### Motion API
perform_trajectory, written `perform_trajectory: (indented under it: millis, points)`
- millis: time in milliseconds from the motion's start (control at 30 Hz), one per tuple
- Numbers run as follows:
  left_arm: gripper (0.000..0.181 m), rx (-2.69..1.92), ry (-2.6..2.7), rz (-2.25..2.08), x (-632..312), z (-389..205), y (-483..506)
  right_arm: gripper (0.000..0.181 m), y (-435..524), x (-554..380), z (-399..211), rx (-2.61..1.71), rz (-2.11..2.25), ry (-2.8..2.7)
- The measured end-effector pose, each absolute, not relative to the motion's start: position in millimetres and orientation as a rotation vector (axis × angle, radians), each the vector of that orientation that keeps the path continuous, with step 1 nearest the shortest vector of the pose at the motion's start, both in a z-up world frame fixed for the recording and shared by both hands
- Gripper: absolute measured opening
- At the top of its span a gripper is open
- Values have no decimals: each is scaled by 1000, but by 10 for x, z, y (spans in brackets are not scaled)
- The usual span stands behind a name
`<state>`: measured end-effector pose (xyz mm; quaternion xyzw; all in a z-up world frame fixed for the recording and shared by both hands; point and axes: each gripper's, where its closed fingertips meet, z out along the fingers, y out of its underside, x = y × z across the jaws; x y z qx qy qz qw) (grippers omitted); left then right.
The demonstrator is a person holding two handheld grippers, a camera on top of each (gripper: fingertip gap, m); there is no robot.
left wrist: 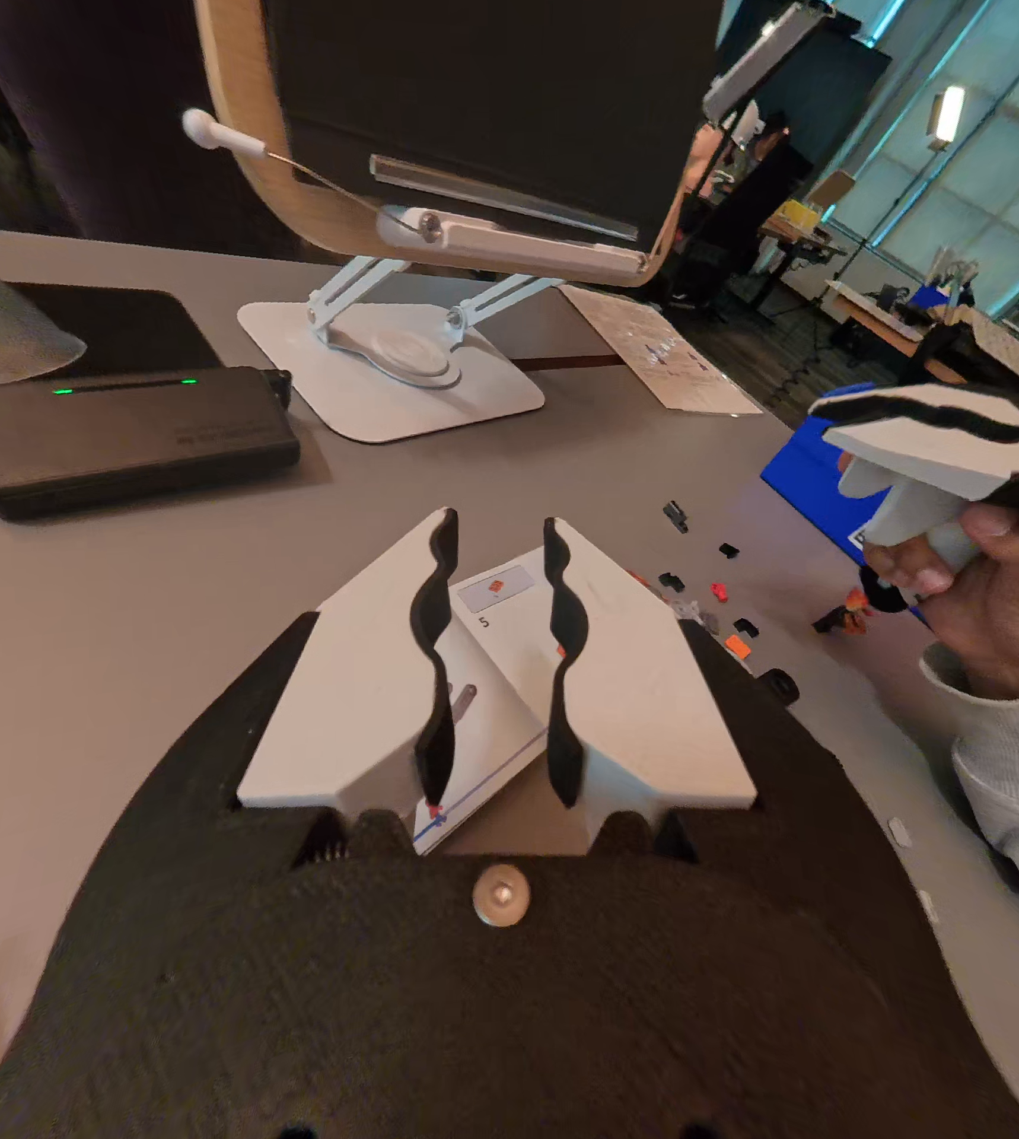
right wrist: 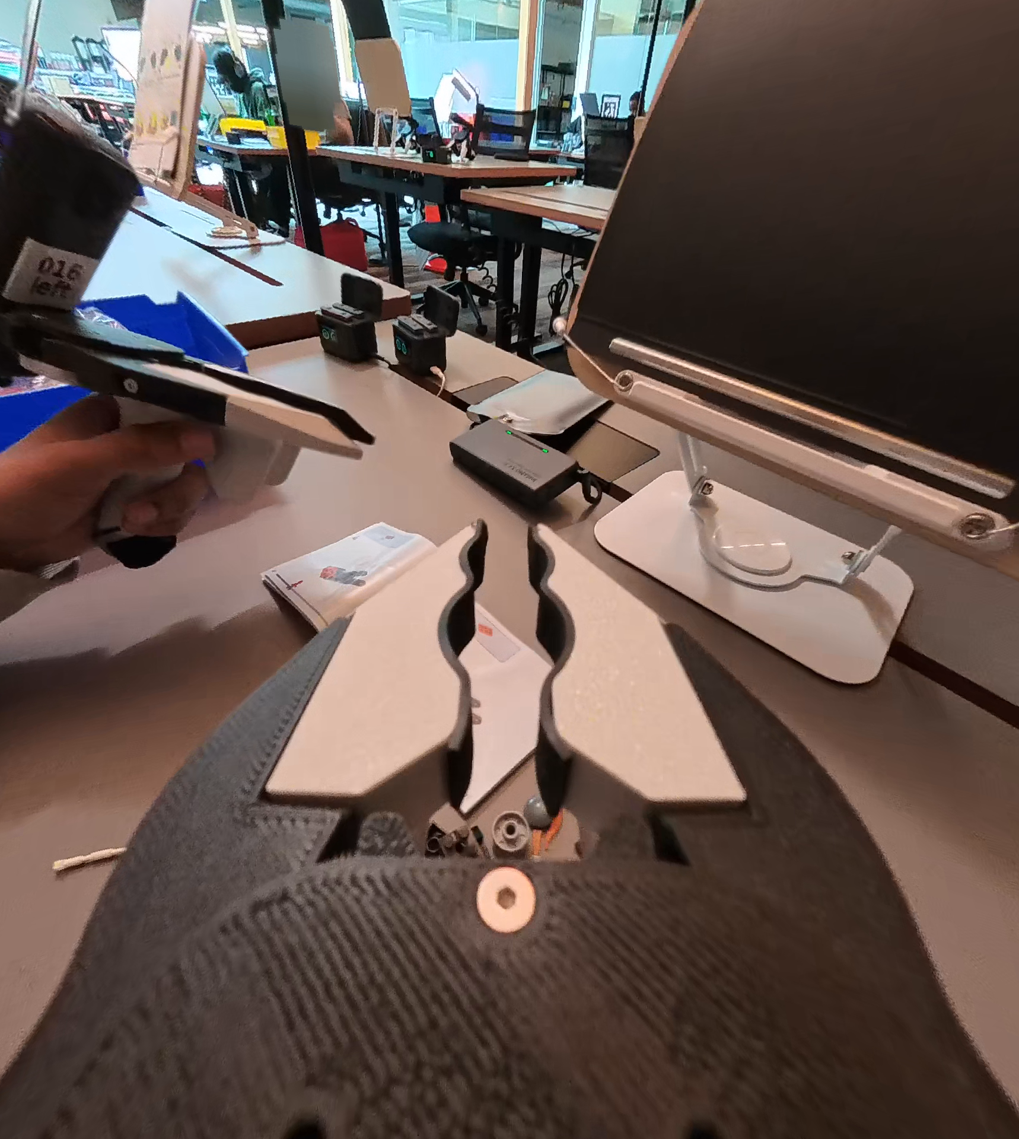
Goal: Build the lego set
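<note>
My left gripper (left wrist: 499, 522) is open and empty, held above the open instruction booklet (left wrist: 495, 595) on the grey table (left wrist: 125, 647). Loose small black, red and orange lego pieces (left wrist: 719, 591) lie scattered to its right, with a small orange and black built figure (left wrist: 846, 616) beyond them. My right gripper (right wrist: 507, 534) is open and empty, over the right page of the booklet (right wrist: 347, 570). A few grey and orange pieces (right wrist: 508, 829) show at the base of its fingers. The right gripper also shows in the left wrist view (left wrist: 827, 419), and the left gripper in the right wrist view (right wrist: 362, 442).
A blue bin (left wrist: 803, 481) stands at the table's right side. A white tablet stand (left wrist: 390, 370) with a dark screen (left wrist: 464, 92) stands behind the booklet. A black power bank (left wrist: 119, 431) with green lights lies at the left. Two small charger cases (right wrist: 384, 333) stand farther back. My hands' fingertips stand some 15 cm from each other. The black power bank (left wrist: 119, 431) is about 20 cm from my left fingertips.
</note>
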<state>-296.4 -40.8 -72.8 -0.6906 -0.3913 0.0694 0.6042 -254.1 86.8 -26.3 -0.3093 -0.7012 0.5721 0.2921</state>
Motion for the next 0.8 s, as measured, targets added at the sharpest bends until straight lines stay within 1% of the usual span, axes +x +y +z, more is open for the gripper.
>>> perform_trajectory:
  millis: [167,400,533,667,733,800]
  points:
    - [29,-1631,-841,94,-2830,-702,-272,12,915,-2431,-148,-797,1538,-1837]
    - [29,-1677,-774,157,-2721,-608,-184,14,1037,-2151,-224,-830,1565,-1822]
    - [27,-1674,-704,236,-2634,-478,-129,9,1066,-2044,-312,-851,1694,-1800]
    - [23,-1718,-733,326,-2711,-665,-146,11,1106,-2011,-316,-963,1884,-1783]
    - [24,-1741,-748,259,-2650,-782,-90,14,1150,-1973,-322,-1005,1953,-1753]
    - [24,-1756,-735,198,-2533,-845,-33,14,1183,-1974,-390,-1010,1904,-1768]
